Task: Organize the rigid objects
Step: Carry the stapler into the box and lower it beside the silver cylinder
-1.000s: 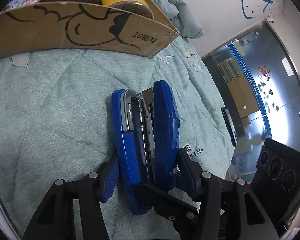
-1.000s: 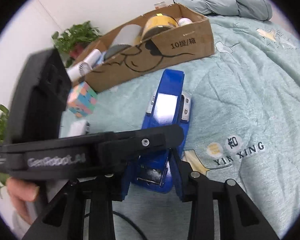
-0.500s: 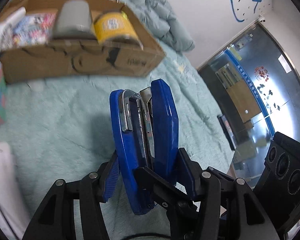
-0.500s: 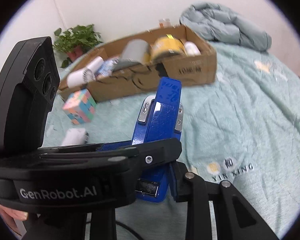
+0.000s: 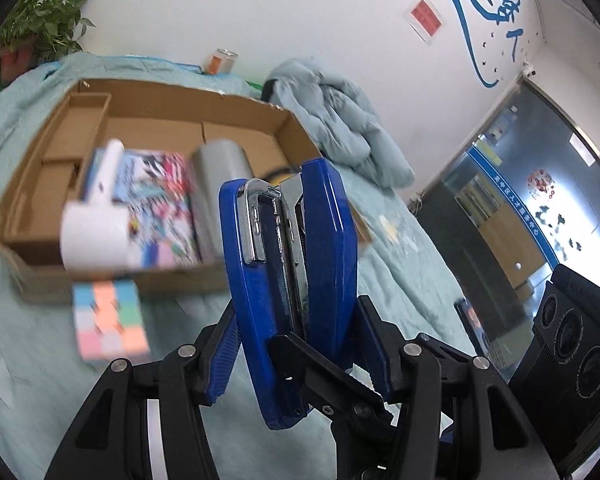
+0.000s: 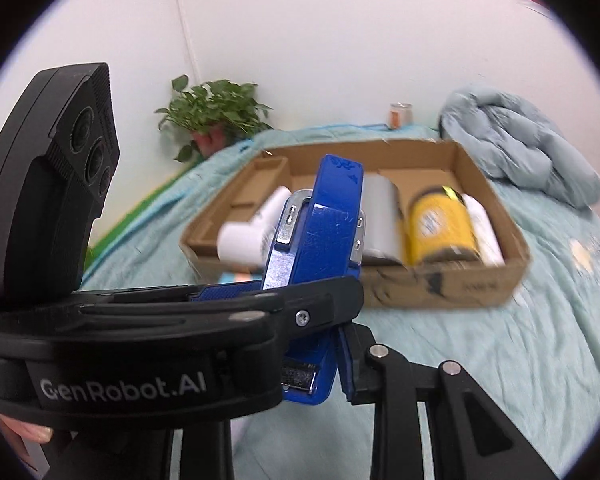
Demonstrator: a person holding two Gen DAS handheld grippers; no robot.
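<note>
A bed [image 5: 28,380] covered by a pale green quilt fills most of what I see, with a crumpled grey-blue duvet [image 5: 340,120] heaped at its far end. On the quilt lies a shallow cardboard box [image 6: 440,292]. Inside it are a grey cylinder [image 5: 220,164], a yellow can [image 6: 440,228], a colourful booklet [image 5: 160,208] and a white handheld fan [image 5: 96,224]. A pastel puzzle cube [image 5: 108,320] sits on the quilt just outside the box's near wall.

Held up in the air in front of the box is a blue stapler [image 5: 288,280], on edge. My left gripper [image 5: 296,352] clamps it across its two flat blue sides, partway open. My right gripper [image 6: 300,360] has just been closing and is nearly shut, its blue pads against the stapler's near end. A potted plant [image 6: 212,116] stands against the white wall.
</note>
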